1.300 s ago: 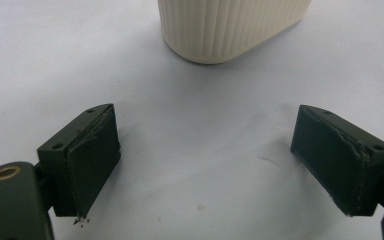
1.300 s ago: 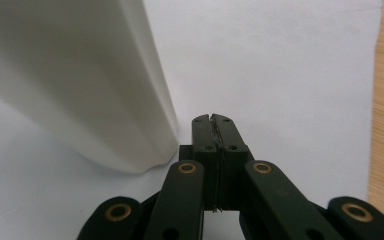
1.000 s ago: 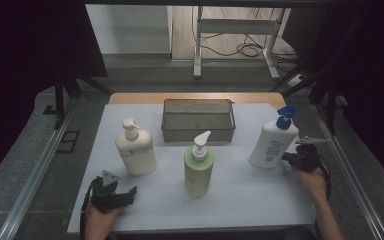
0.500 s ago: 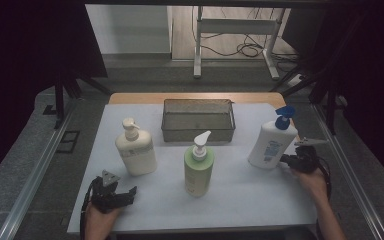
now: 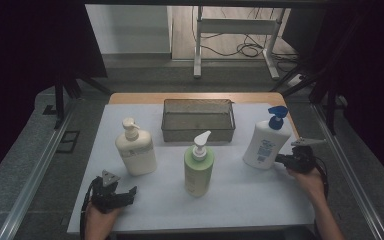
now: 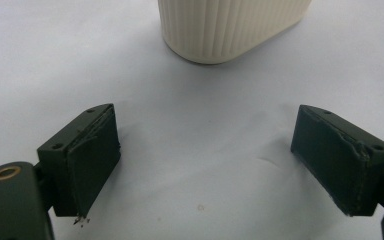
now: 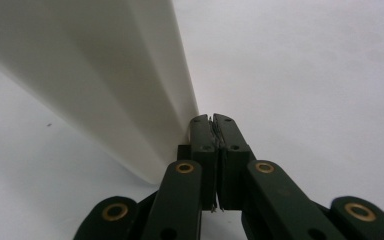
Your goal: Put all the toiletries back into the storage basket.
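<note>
- Right gripper sits at the right edge of the table, its jaws pressed flat together with nothing between them; the right gripper view shows the two pads meeting face to face.
- The closed tips are right up against the lower side of the blue-pump lotion bottle, touching it or a hair off. In the right gripper view the white bottle wall leans across the frame, so the bottle reads as tilted there, and in the high view it tips a little towards the left.
- That looks like a push with shut jaws, not a grasp: I'd judge the work in hand is nudging this bottle along the mat, perhaps towards the basket.
- Left gripper rests at the near left corner, jaws spread wide and holding nothing; the left gripper view shows bare white mat between the pads.
- Just beyond those open jaws stands the cream pump bottle, upright, apart from the pads; it stands left of centre in the high view.
- The green pump bottle stands upright near the middle, closer to the person than the rest, untouched.
- The wire mesh basket lies at the far middle of the white mat with nothing visible inside.
- Progress, as I read it: early days. All three bottles are out on the mat, none in the basket, and only the blue-pump one is being worked.
</note>
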Available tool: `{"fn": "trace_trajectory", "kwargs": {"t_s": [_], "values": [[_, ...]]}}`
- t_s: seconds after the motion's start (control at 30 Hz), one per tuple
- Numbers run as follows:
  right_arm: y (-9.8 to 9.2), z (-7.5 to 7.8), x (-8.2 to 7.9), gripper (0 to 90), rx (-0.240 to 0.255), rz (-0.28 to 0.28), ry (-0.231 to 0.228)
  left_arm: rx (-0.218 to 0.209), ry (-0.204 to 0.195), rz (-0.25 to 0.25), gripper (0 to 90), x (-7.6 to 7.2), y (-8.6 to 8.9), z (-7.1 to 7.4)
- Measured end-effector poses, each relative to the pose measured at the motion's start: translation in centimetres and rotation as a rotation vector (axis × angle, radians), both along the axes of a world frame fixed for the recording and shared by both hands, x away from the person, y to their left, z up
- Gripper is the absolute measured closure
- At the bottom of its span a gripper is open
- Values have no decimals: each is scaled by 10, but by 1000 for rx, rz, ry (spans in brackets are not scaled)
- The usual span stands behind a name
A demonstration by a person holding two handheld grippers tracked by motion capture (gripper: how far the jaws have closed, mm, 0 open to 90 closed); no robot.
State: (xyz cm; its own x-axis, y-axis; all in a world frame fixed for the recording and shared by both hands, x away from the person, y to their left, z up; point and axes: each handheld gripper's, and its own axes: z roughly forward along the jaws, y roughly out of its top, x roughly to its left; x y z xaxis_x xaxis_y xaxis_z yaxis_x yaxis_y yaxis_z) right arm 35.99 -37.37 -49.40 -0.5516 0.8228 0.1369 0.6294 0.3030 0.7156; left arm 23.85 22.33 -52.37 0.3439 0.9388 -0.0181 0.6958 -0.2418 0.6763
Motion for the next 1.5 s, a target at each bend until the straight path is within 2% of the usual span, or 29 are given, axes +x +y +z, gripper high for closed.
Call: {"fn": "trace_trajectory", "kwargs": {"t_s": [0.7, 0.97, 1.17, 1.4, 1.5], "values": [[17, -4, -18, 848, 7, 55, 11, -4, -3, 2, 119, 0, 0, 0], [28, -9, -25, 839, 18, 92, 18, -4, -3, 2, 119, 0, 0, 0], [29, -11, -25, 816, 13, 89, 25, -1, -1, 1, 119, 0, 0, 0], [27, -2, -34, 697, 2, 50, -9, -1, -1, 1, 119, 0, 0, 0], [27, 2, -39, 613, 8, 44, -15, -1, -1, 1, 119, 0, 0, 0]]}}
